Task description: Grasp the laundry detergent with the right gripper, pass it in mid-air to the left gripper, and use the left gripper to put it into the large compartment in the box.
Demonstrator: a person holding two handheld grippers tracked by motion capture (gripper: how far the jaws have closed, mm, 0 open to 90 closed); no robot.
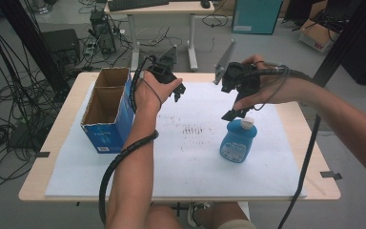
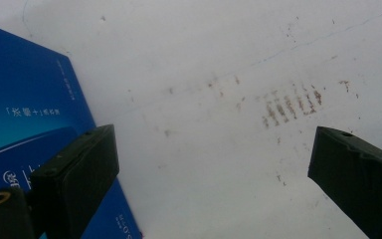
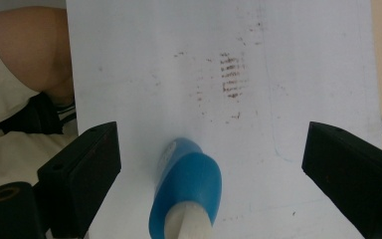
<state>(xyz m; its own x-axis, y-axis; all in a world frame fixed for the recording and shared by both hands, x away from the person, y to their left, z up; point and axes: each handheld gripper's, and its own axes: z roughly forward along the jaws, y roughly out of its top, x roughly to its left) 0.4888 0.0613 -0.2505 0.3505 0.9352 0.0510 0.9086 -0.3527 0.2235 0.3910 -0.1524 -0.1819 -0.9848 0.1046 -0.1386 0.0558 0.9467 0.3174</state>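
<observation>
Centrally, white sheet (image 1: 181, 157) spread over table (image 1: 52, 143), brown smudges mid-sheet. At left, open blue box (image 1: 107, 112), upright. Right of centre, blue bottle (image 1: 238, 139) lying flat, white cap (image 1: 248, 123) pointing away toward far edge. Above bottle, right gripper (image 1: 233, 113), jaws wide apart, empty. Beside box, left gripper (image 1: 177, 93), jaws wide apart, holding nothing.

blue bottle (image 1: 238, 140): 1 | blue box (image 1: 108, 110): 1, seemingly two compartments | grippers: 2
</observation>
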